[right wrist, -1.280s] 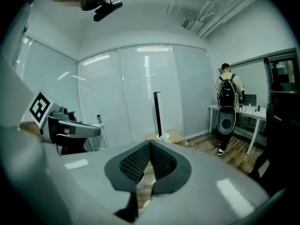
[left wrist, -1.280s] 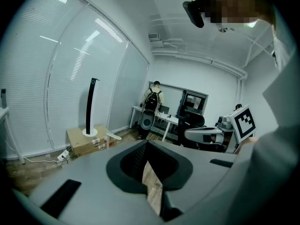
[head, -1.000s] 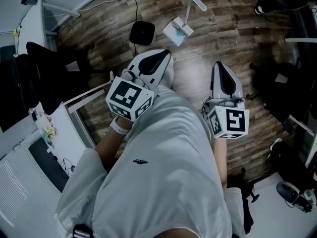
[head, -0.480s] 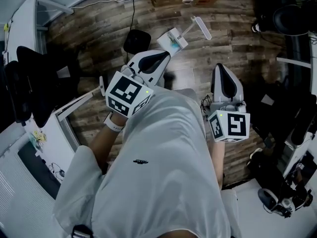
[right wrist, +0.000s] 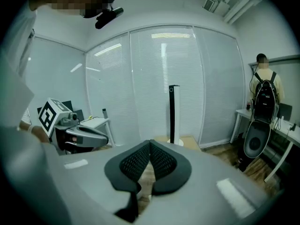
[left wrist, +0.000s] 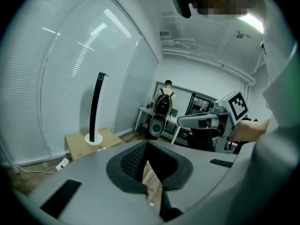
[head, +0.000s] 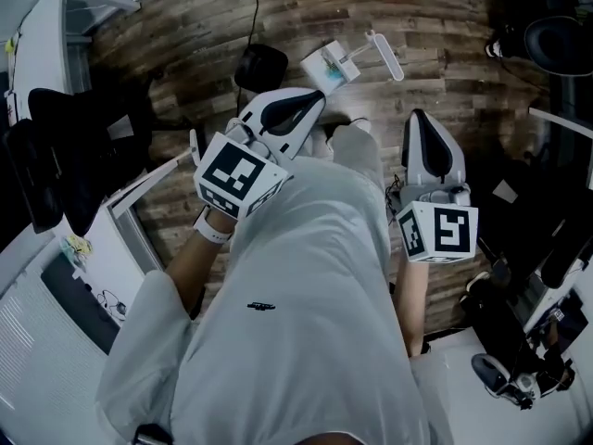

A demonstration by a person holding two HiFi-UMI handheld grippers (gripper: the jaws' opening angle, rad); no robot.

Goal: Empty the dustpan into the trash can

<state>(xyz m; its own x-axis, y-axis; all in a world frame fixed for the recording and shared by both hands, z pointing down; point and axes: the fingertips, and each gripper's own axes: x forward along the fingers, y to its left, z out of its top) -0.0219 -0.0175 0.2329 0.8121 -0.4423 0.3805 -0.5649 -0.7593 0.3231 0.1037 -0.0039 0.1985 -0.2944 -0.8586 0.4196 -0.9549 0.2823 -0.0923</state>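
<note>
The dark wood-plank floor (head: pixel 463 91) meets a glass wall with white blinds (right wrist: pixel 154 78). A slim black tower on round white base (left wrist: pixel 96 108) stands on a flat brown cardboard box (left wrist: pixel 77 147).

What is hard to see
The person's white shirt (head: pixel 306 323) hides much of the wooden floor (head: pixel 185 54). A small white thing (head: pixel 331 63) with a long handle lies far off (too small to tell what it is). The dark things (head: pixel 547 239) at the right are too dim to make out.
</note>
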